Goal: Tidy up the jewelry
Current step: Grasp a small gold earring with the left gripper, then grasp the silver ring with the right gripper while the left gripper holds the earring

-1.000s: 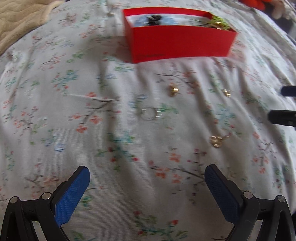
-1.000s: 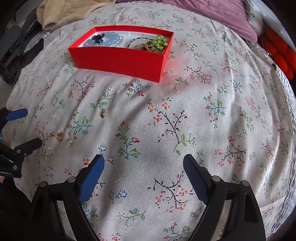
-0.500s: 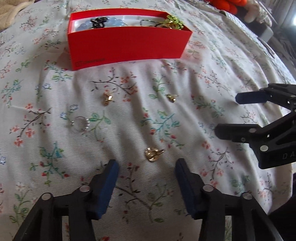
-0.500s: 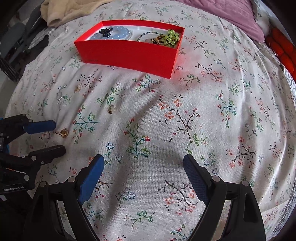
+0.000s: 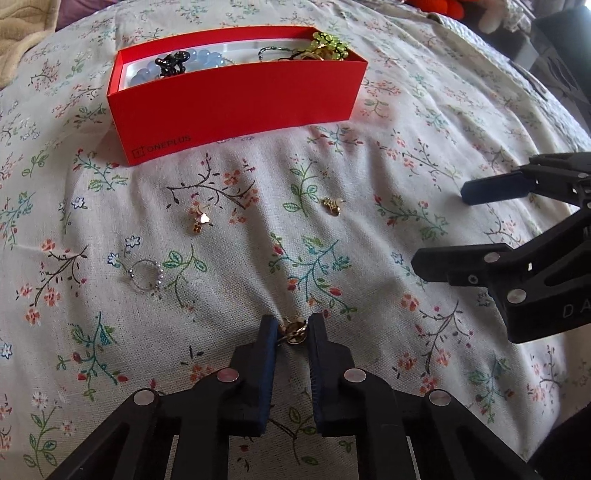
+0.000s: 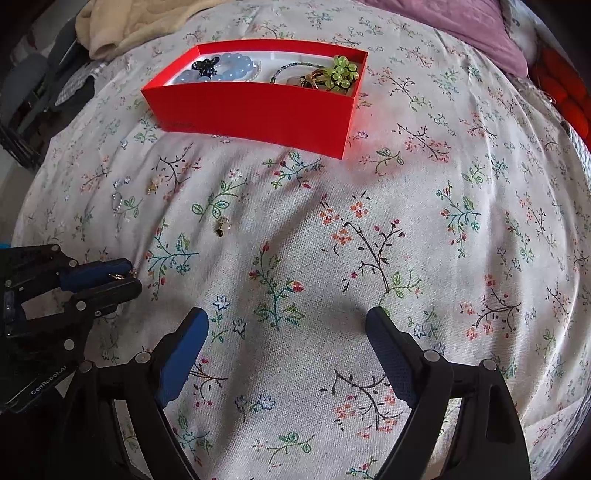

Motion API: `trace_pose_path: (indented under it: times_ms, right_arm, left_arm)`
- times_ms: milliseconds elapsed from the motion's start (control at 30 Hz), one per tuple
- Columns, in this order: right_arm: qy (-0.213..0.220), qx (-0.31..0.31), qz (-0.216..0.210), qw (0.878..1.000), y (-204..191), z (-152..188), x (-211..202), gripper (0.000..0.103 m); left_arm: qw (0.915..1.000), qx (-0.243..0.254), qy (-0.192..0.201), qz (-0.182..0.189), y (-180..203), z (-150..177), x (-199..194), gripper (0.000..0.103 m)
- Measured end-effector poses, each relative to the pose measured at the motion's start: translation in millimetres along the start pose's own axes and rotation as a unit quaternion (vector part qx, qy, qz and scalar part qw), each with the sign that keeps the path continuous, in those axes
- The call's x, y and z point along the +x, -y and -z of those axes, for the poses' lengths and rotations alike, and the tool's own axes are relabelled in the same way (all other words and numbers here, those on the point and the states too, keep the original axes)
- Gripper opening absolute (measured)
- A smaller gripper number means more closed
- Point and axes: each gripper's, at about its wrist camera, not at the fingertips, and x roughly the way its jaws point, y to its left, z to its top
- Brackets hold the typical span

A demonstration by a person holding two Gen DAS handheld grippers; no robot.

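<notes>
My left gripper (image 5: 292,326) is shut on a small gold earring (image 5: 292,331) that lies on the floral bedspread; it also shows in the right wrist view (image 6: 123,276). A red box (image 5: 236,99) at the back holds blue beads, a black clip and green jewelry; it also shows in the right wrist view (image 6: 258,107). Loose on the cloth lie a gold earring (image 5: 199,218), another gold earring (image 5: 332,205) and a pearl ring (image 5: 146,278). My right gripper (image 6: 286,332) is open and empty, hovering over bare cloth, to the right of the left one (image 5: 443,229).
A beige blanket (image 6: 140,22) lies at the back left and a purple pillow (image 6: 461,22) at the back right. An orange object (image 6: 565,85) sits at the bed's right edge. Dark furniture stands off the left edge.
My left gripper moved forward and closed its fingers around the nearest gold earring. The right gripper stayed open and drifted slightly closer to the box.
</notes>
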Motion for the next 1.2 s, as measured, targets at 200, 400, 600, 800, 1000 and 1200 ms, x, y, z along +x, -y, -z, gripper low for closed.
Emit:
trace_pose_path:
  times_ms: [200, 400, 600, 800, 1000, 1200]
  right_arm:
    - [0.013, -0.008, -0.01, 1.0, -15, -9, 0, 0.089]
    - [0.037, -0.029, -0.03, 0.998, -43, -21, -3, 0.089]
    - [0.057, -0.043, -0.074, 0.995, -76, -34, 1, 0.087]
    - [0.052, -0.078, -0.097, 0.991, -112, -43, 18, 0.057]
    - [0.052, -0.124, -0.083, 0.987, -142, -49, 34, 0.045]
    - [0.068, -0.143, -0.063, 0.985, -153, -58, 42, 0.037]
  left_arm:
    - [0.9998, 0.015, 0.007, -0.012, -8, 6, -15, 0.011]
    - [0.9993, -0.006, 0.017, -0.032, -36, 13, -31, 0.011]
    - [0.9978, -0.034, 0.012, -0.056, -66, 17, -41, 0.011]
    - [0.9956, -0.055, -0.001, -0.076, -90, 25, -44, 0.011]
    - [0.9949, -0.07, -0.005, -0.073, -103, 28, -45, 0.011]
    - [0.995, -0.073, -0.005, -0.068, -106, 30, -47, 0.011]
